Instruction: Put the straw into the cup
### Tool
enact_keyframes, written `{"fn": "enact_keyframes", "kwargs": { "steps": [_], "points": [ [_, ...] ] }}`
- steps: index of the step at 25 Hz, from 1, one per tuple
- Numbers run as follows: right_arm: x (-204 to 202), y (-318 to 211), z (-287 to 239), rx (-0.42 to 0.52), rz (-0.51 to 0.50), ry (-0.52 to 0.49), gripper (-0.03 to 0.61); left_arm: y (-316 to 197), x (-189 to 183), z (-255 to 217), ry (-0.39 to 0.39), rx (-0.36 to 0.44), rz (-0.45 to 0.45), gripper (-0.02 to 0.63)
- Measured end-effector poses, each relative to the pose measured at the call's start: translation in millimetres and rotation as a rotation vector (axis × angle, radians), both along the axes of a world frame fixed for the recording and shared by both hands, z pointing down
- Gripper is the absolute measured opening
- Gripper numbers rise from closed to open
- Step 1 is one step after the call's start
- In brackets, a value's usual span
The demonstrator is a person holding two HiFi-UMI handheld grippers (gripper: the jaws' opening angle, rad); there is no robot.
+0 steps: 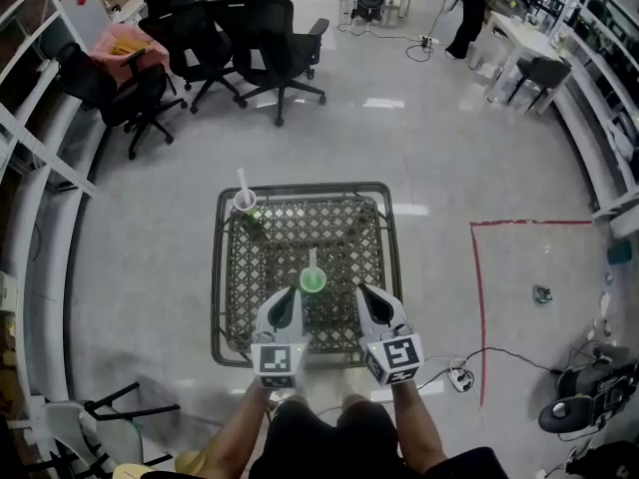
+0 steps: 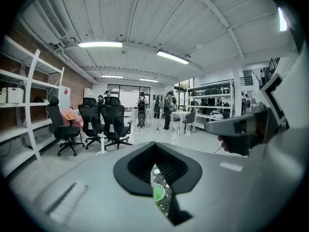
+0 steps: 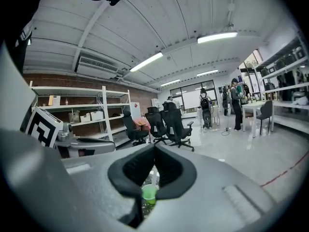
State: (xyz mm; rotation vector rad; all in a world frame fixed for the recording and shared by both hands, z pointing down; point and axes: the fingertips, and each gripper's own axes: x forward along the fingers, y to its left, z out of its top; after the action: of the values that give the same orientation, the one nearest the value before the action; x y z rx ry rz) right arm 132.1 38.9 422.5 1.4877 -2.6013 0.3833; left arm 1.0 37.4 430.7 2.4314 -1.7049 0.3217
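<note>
A green cup stands near the middle of the woven table top, and a white straw rises upright from it. My left gripper and right gripper hang side by side above the table's near edge, just in front of the cup, one on each side. Both are shut with nothing between the jaws. In the left gripper view the shut left gripper shows the green cup through the gap below its tips. The right gripper view is the same: shut right gripper, green cup below.
A second pale cup with a straw stands at the table's far left corner beside a small green object. Black office chairs stand beyond the table. Red floor tape and a power strip with cable lie at the right.
</note>
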Motion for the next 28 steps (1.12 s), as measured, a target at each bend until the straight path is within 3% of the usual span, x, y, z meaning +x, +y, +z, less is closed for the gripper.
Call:
{"fn": "enact_keyframes", "kwargs": {
  "steps": [15,28],
  "points": [
    [3.2,76.0,-51.4,0.031,0.020,0.018,0.003,74.5,-7.7,-54.2,0.014,0.040,0.051,0.005],
    [-4.3,107.3,-59.5,0.055,0.009,0.013,0.003,106.0,-24.1,-57.1,0.011,0.020,0.037,0.005]
  ]
}}
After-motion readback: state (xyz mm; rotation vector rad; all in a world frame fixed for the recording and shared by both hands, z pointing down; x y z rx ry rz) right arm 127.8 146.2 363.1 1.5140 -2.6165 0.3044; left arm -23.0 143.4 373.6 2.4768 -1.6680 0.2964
